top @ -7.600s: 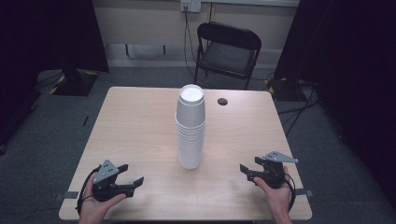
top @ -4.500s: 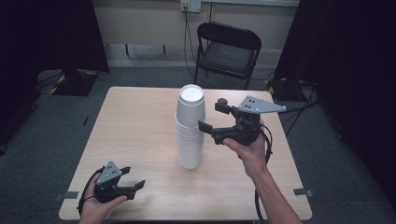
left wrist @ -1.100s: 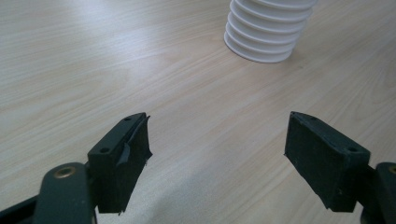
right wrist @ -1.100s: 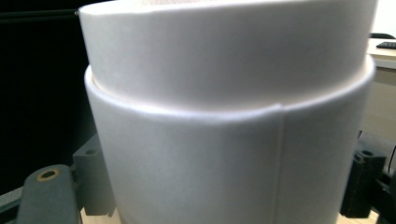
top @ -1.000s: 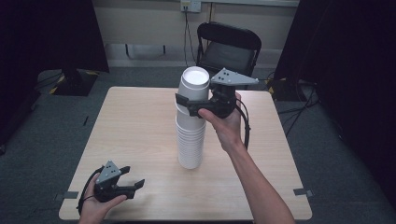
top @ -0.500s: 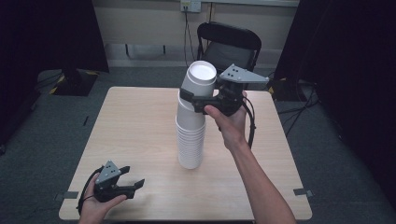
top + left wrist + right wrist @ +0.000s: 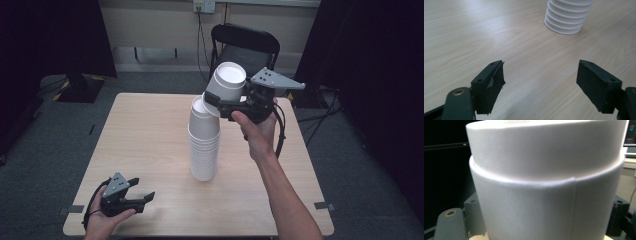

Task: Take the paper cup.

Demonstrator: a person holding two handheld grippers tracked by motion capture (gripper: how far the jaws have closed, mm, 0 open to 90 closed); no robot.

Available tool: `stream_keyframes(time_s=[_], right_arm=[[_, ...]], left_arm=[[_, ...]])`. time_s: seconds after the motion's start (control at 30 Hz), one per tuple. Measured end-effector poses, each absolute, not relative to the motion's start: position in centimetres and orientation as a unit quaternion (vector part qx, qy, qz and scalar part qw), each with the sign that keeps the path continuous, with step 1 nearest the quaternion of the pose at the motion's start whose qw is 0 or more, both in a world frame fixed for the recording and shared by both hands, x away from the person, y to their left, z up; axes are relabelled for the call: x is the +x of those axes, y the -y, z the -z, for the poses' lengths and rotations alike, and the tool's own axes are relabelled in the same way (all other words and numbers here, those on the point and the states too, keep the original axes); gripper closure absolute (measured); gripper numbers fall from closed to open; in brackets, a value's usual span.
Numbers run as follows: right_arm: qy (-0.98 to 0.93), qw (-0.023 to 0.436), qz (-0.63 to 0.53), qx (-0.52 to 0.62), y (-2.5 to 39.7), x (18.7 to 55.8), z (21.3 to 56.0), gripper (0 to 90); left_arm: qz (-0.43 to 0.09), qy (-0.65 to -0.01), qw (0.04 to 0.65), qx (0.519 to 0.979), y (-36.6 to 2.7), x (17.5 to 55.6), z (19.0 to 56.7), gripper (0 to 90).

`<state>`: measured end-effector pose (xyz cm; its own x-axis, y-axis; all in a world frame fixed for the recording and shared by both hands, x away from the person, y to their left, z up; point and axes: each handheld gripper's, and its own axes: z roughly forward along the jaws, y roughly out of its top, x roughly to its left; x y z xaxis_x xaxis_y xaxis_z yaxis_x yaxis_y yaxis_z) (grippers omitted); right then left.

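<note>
Your left claw [image 7: 139, 199] rests spread on the surface [image 7: 140, 135], well to the near left of the cup stack [image 7: 204, 145], pinching nothing. The stack stands near the middle of the surface. Just above its top, tilted toward its right, your right claw [image 7: 214, 102] pinches a single white cup [image 7: 226, 82], lifted clear of the stack.

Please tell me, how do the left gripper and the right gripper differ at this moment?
The left gripper is open and holds nothing, while the right gripper is shut on a white cup. The left gripper sits low at the near edge of the table; the right gripper is raised above the cup stack, tilting its cup. Both are black, each with a grey plate on top, and each is held in one hand.
</note>
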<state>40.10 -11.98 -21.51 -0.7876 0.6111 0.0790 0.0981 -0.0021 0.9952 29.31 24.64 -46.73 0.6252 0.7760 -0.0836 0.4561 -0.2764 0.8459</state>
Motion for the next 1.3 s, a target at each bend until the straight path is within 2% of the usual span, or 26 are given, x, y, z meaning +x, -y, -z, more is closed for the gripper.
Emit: stream_keyframes(time_s=[0.53, 1.0, 1.3], right_arm=[[-0.674, 0.205, -0.644, 0.298, 16.7, 39.2, 22.8, 16.0], [-0.685, 0.184, -0.624, 0.328, 18.9, 38.6, 27.0, 16.1], [-0.698, 0.155, -0.603, 0.353, 20.3, 37.3, 30.6, 16.1]], left_arm=[[-0.187, -0.405, 0.450, 0.774, -24.6, 29.3, 46.6, 21.6], [-0.178, -0.397, 0.472, 0.766, -24.0, 29.0, 46.4, 19.8], [-0.218, -0.370, 0.471, 0.771, -23.3, 28.8, 46.6, 20.8]])
